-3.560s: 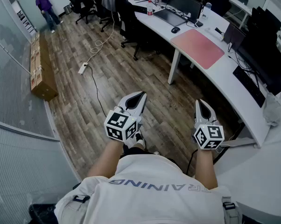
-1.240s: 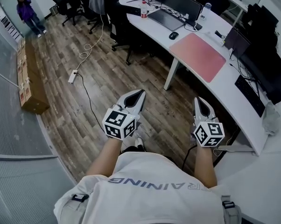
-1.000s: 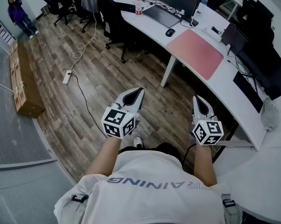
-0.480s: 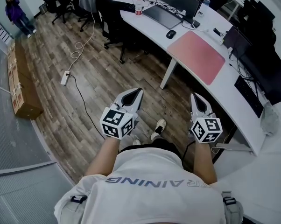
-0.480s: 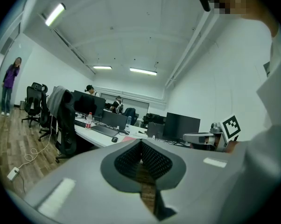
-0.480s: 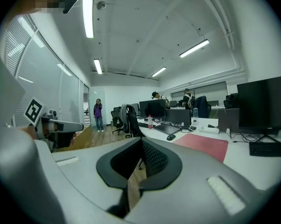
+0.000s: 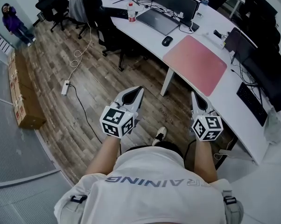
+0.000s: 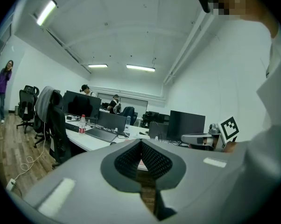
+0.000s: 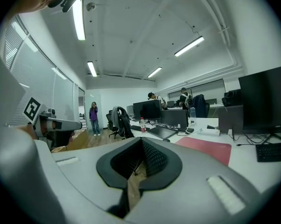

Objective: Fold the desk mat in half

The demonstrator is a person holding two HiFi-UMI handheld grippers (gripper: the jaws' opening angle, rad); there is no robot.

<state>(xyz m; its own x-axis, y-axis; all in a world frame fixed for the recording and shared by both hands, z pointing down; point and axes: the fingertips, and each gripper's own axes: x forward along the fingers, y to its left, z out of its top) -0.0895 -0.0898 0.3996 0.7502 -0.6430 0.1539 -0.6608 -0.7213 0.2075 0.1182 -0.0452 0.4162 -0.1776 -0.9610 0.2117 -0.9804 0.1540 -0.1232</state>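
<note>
Room: open office with a wood floor (image 7: 108, 73). Chairs (image 7: 101, 20) stand on it, a cable (image 7: 82, 101) runs across it, and a person (image 7: 13, 24) stands far off.
Worktop: a long white curved worktop (image 7: 245, 125), ahead and to the right.
Mat: a pink mat (image 7: 195, 59) lies flat and unfolded on the worktop, its near edge close to the front rim.
Left gripper: the left gripper (image 7: 139, 89) is over the floor, well apart from the mat. Its fingers (image 8: 154, 160) are pressed together with nothing between them.
Right gripper: the right gripper (image 7: 195, 95) is near the worktop's front rim but short of the mat. Its fingers are also together and empty.
Handling (judged): the mat looks thin, light and limp. It lies flush, so an edge will be hard to get under.
Hold (judged): take the two corners of one short side, one per gripper, and lift them over to the opposite side.
Crowding: a mouse (image 7: 166, 41) lies just beside the far left corner. A monitor (image 7: 237, 40) stands near the right side.
Open room: the front rim side is free, and the approach across the floor is open.
</note>
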